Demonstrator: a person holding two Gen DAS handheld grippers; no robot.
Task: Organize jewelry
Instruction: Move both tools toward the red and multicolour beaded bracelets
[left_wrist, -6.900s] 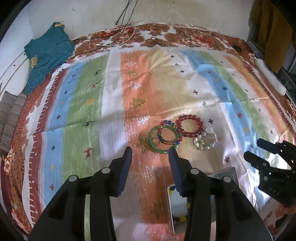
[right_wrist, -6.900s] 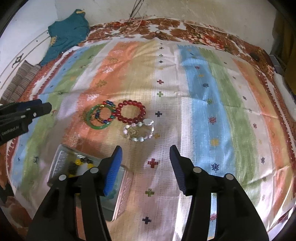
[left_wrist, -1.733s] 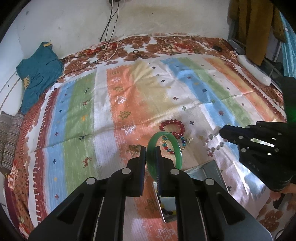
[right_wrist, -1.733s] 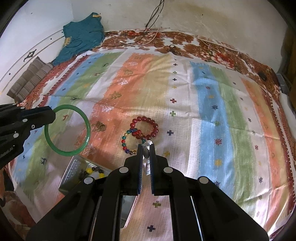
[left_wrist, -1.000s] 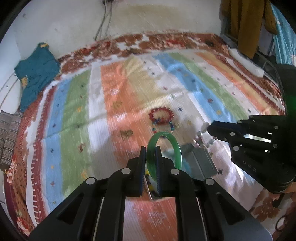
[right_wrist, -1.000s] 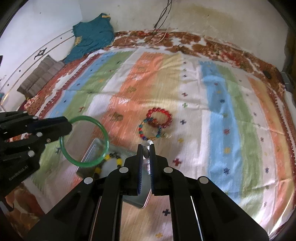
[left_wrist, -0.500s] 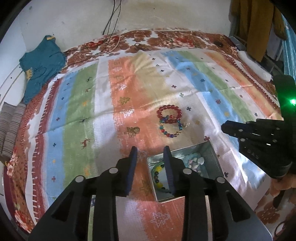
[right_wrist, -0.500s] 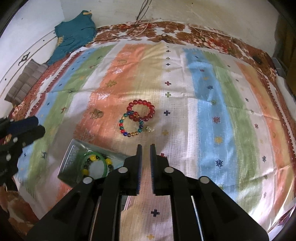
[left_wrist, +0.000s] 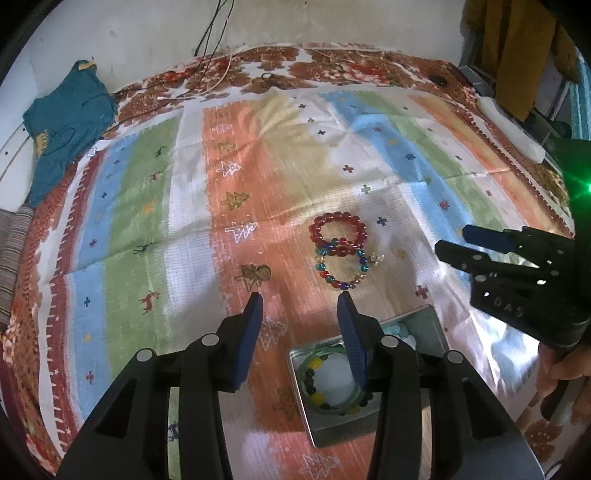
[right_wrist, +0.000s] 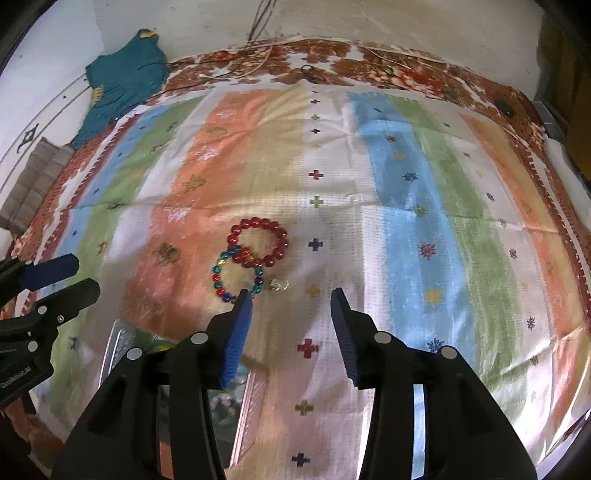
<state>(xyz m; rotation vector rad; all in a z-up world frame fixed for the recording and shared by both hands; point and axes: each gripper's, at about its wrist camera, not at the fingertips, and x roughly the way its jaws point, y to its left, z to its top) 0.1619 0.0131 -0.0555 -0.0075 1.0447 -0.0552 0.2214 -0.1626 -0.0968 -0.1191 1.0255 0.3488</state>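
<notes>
Beneath the left gripper (left_wrist: 299, 297): metal tin (left_wrist: 430, 323) holding the green bangle (left_wrist: 306, 387); fingers spread, nothing between them.
Right gripper (right_wrist: 290, 293): fingers spread wide, nothing between them.
Ahead of both: red bead bracelet (left_wrist: 339, 232) overlapping the multicolored bead bracelet (left_wrist: 341, 267) on the striped cloth (left_wrist: 184, 184).
Far left: teal garment (left_wrist: 66, 122).
</notes>
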